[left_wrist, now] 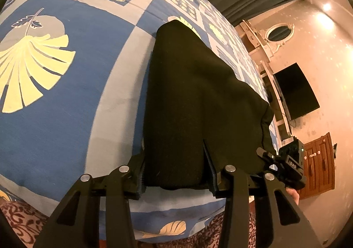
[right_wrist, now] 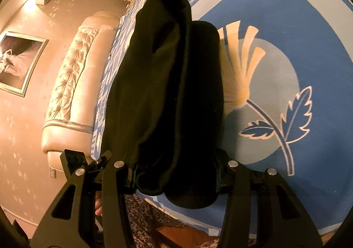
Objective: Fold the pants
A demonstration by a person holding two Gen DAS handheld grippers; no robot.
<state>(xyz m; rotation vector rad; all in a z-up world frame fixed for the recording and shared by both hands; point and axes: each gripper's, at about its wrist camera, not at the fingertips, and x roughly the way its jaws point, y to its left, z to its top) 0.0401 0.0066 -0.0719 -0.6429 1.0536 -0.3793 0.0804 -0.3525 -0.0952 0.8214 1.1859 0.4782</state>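
The black pants [left_wrist: 198, 98] lie folded lengthwise on the blue patterned bedspread [left_wrist: 55, 104], running away from me. My left gripper [left_wrist: 176, 173] has its fingers wide apart, with the near end of the pants between them; one finger [left_wrist: 209, 159] presses into the cloth. In the right wrist view the pants [right_wrist: 167, 93] fill the middle, with a rolled fold on top. My right gripper [right_wrist: 176, 175] also straddles the near end, jaws wide apart. The right gripper shows in the left wrist view [left_wrist: 284, 166] beside the pants.
The bed edge is just below both grippers, with a patterned rug [left_wrist: 19, 221] under it. A wall-mounted television [left_wrist: 295, 91] and a wooden cabinet [left_wrist: 317, 164] stand to the right. A tufted headboard [right_wrist: 72, 84] lies left in the right wrist view.
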